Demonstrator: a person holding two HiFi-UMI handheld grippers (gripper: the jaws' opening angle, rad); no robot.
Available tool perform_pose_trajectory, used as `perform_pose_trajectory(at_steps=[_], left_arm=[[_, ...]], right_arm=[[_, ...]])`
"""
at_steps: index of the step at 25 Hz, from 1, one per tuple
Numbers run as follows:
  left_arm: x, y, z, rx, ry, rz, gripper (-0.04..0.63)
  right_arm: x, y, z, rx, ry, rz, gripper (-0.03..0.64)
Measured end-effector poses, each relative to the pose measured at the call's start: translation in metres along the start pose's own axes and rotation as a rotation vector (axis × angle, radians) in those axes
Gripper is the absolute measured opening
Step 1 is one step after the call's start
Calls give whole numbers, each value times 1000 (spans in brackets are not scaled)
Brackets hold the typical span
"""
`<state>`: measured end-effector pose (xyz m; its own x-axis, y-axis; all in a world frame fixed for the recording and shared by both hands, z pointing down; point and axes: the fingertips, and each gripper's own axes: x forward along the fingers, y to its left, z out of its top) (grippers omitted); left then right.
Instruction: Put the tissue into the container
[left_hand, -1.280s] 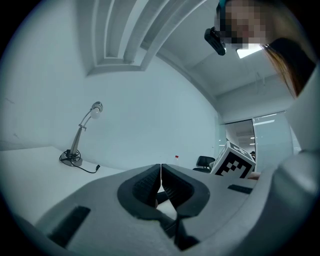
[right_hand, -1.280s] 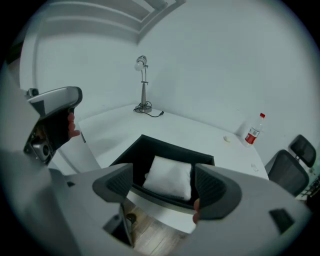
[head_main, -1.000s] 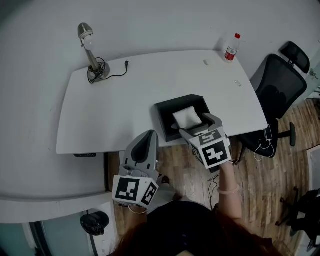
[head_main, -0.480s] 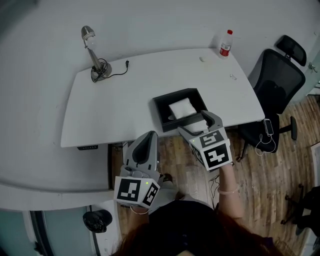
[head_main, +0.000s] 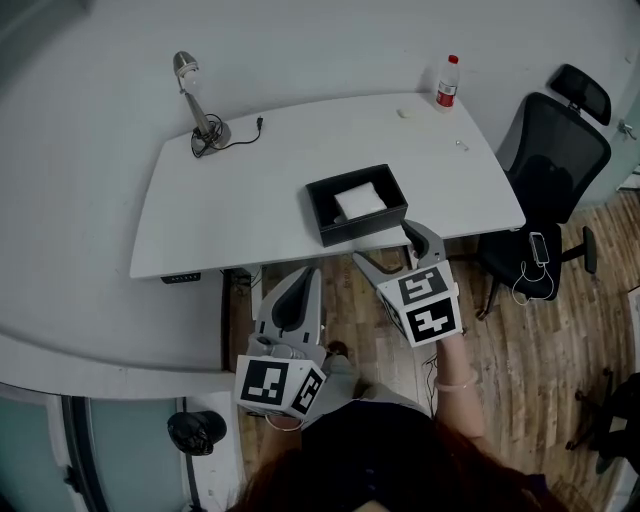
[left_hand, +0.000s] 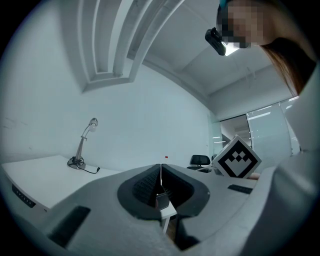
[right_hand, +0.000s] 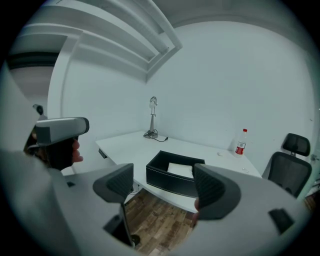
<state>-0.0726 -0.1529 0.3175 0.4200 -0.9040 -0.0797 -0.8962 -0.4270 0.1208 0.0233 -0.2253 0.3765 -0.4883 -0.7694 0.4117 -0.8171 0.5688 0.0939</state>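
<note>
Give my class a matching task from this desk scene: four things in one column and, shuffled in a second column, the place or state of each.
Column one:
1. tissue
2. bottle
3. desk lamp
4. left gripper

Column two:
A. jaws together
B. far corner of the table, at the head view's left
C. inside the black container
D. far corner of the table, at the head view's right

Pairs: 1-C, 2-D, 3-B, 4-A
</note>
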Motion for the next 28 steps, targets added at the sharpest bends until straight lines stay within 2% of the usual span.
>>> perform_pose_trajectory(at_steps=[8, 9, 11, 12, 17, 28], left_arm=[[-24, -23, 2, 10, 3, 31, 25], [-27, -26, 2, 13, 4, 33, 25], [-34, -33, 3, 20, 5, 34, 25], [-38, -37, 3, 22, 5, 34, 25], [-58, -52, -2, 26, 12, 49, 25], [-78, -74, -11, 33, 39, 49, 25]], right_arm=[[-32, 10, -1, 1, -73, 8, 372], [-37, 10, -2, 5, -85, 0, 353], [-46, 8, -4, 8, -106, -34, 236], [-50, 7, -5, 3, -111, -48, 216], [-69, 15, -16, 9, -124, -41, 208], [-102, 25, -31, 23, -175, -74, 44]])
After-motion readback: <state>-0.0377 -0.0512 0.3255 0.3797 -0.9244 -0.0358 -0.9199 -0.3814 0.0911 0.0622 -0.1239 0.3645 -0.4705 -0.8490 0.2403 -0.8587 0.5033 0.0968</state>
